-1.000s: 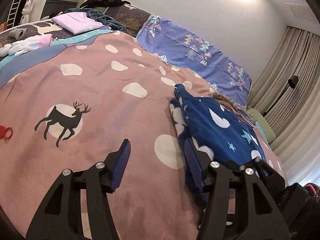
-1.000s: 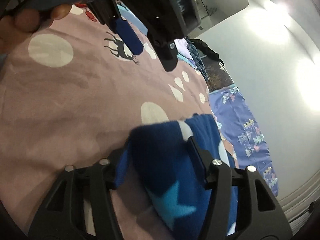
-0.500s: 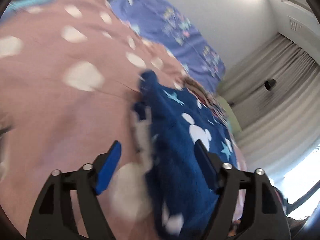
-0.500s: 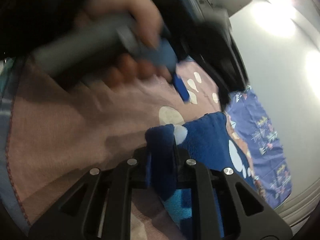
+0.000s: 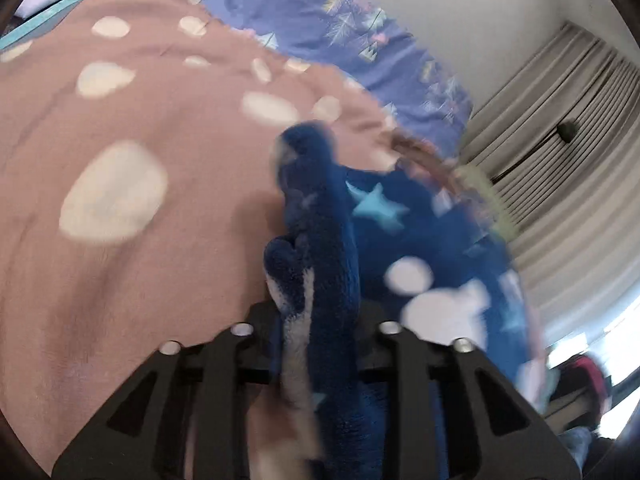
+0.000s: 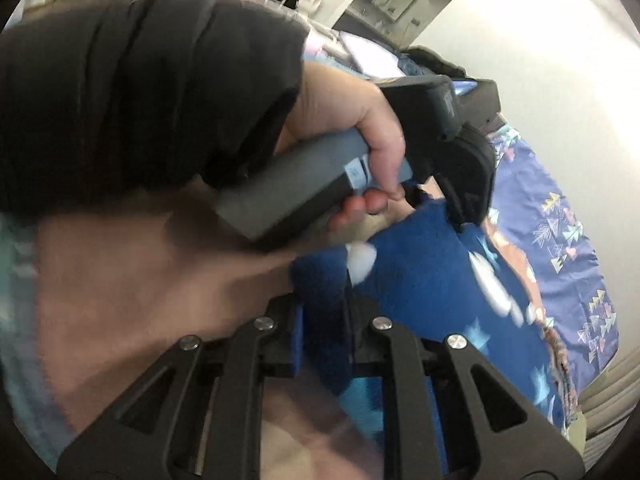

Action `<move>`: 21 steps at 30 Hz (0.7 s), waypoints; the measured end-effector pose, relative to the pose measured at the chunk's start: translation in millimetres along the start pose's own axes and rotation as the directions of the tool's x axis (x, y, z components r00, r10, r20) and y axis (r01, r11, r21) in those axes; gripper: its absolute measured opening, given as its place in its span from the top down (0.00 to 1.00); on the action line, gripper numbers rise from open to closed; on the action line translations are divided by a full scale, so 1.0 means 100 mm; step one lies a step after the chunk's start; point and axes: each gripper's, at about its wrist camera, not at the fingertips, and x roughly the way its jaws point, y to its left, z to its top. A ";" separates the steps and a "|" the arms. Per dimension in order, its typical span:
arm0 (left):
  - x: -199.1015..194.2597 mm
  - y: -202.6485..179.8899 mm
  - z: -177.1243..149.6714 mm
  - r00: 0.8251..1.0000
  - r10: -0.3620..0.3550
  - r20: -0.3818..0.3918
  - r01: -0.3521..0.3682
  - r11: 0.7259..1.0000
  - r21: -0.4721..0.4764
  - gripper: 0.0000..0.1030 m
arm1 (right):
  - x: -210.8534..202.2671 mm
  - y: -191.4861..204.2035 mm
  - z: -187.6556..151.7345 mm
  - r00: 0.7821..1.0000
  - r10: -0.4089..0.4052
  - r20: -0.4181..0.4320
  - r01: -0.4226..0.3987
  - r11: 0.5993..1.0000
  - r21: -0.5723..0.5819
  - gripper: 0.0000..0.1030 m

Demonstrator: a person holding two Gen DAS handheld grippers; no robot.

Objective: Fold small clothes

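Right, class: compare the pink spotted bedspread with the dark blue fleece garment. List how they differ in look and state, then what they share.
The pink bedspread carries cream spots; the blue fleece garment carries white shapes and pale blue stars. The bedspread lies spread out with nothing gripping it; the garment is bunched at one edge, clamped by the left gripper and the right gripper. Both are soft patterned fabrics on the bed.

Background, both wrist views.
I see a pink spotted blanket (image 5: 120,152) filling the left, a purple patterned sheet (image 5: 360,40) top centre, beige curtains (image 5: 568,152) right, white wall (image 6: 540,60) upper right.
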 end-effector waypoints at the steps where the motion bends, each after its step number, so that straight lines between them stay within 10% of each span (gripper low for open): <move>1: -0.05 0.13 0.01 0.997 -0.072 0.022 0.073 0.995 -0.071 0.69 | -0.01 0.05 0.00 1.000 -0.028 0.007 0.028 0.999 -0.021 0.85; 9: -0.12 -0.08 0.08 0.990 0.115 0.082 -0.119 0.992 0.049 0.66 | -0.12 -0.06 0.05 1.000 0.021 0.006 -0.021 0.997 0.081 0.82; 21: 0.07 -0.02 0.11 0.985 0.169 0.047 -0.171 0.983 0.063 0.62 | -0.61 -0.32 -0.15 0.996 -0.013 0.085 -0.004 0.980 0.200 0.56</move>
